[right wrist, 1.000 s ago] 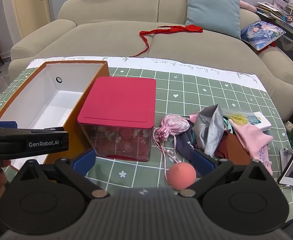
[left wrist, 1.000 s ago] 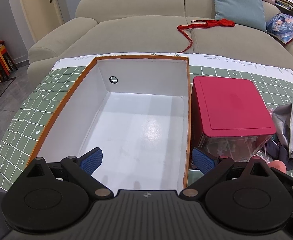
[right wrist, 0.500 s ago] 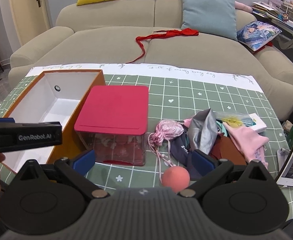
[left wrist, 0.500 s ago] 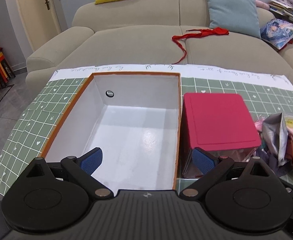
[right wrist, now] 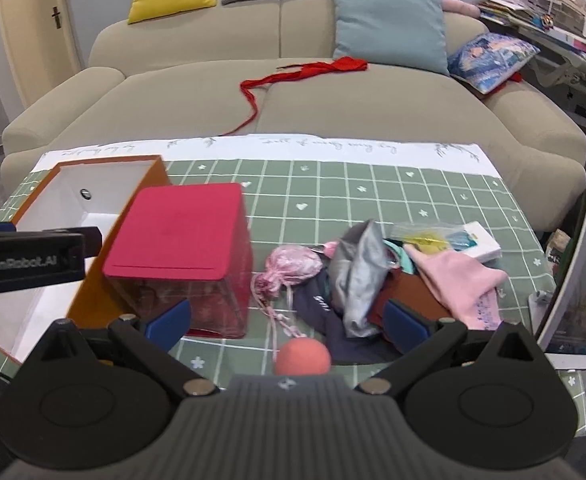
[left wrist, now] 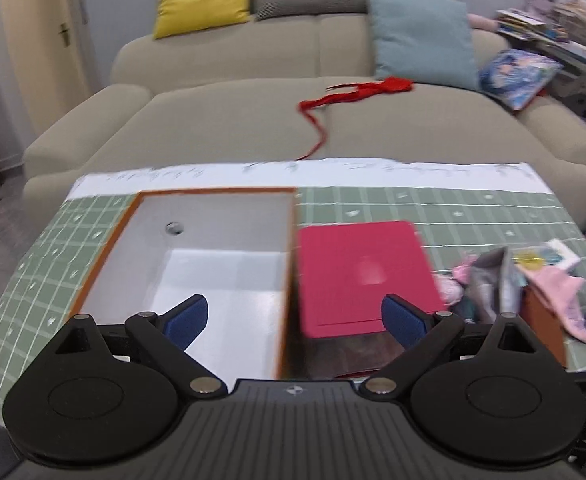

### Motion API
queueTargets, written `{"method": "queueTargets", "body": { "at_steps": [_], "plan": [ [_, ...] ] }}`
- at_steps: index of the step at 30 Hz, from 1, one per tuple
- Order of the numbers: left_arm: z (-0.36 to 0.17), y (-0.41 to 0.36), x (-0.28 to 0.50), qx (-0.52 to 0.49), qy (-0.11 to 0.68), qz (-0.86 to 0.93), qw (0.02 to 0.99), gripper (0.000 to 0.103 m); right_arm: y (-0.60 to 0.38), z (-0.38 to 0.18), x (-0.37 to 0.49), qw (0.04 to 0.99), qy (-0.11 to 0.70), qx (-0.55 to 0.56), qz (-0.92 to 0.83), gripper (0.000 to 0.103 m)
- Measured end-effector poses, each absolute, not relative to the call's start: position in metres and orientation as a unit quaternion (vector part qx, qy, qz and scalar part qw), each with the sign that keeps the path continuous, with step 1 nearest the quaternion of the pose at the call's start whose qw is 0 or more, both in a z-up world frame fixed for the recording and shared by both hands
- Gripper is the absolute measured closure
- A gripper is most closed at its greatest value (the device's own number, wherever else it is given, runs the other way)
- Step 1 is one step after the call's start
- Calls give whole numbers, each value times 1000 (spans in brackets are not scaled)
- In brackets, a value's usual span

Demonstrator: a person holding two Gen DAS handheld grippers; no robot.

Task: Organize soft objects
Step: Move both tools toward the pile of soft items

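A pile of soft items lies on the green checked tablecloth: a pink drawstring pouch, grey cloth, a pink garment, dark navy fabric and a coral ball. An orange box with a white, empty inside stands left of a clear bin with a red lid. My left gripper is open above the box and bin. My right gripper is open, held just above the ball and pouch cords.
A beige sofa with yellow, grey and blue cushions runs behind the table; a red ribbon lies on it. A tablet stands at the table's right edge. The left gripper's body shows at the left of the right wrist view.
Both grippers have pulled back and risen, so the box, bin and pile look smaller and farther. The left wrist view has swung right. Nothing was picked up.
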State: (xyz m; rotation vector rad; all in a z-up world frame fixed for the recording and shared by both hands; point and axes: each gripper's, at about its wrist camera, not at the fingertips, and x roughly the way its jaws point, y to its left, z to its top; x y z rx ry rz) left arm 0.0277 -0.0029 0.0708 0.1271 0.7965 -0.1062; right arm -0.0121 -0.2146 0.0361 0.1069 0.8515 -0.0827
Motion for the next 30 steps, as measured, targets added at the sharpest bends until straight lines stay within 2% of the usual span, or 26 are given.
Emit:
{"method": "queueTargets", "body": {
  "at_steps": [8, 14, 18, 21, 24, 29, 30],
  "plan": [
    [78, -43, 21, 70, 369, -116, 919, 0, -259, 28, -14, 906, 415, 32, -78, 3],
    [80, -60, 18, 26, 366, -166, 915, 0, -300, 0, -7, 894, 438, -3, -94, 3],
    [74, -81, 14, 58, 356, -198, 911, 0, -315, -21, 0, 888, 457, -9, -47, 3],
    [66, -95, 13, 58, 359, -214, 907, 0, -322, -40, 10, 876, 481, -15, -38, 8],
    [56, -104, 14, 45, 375, -216, 900, 0, -326, -53, 13, 869, 494, -18, -17, 9],
    [34, -125, 16, 87, 403, -201, 888, 0, -330, -69, 19, 855, 518, -24, 4, 11],
    [29, -128, 17, 88, 408, -195, 888, 0, -332, -74, 22, 851, 524, -23, 1, 17]
  ]
}}
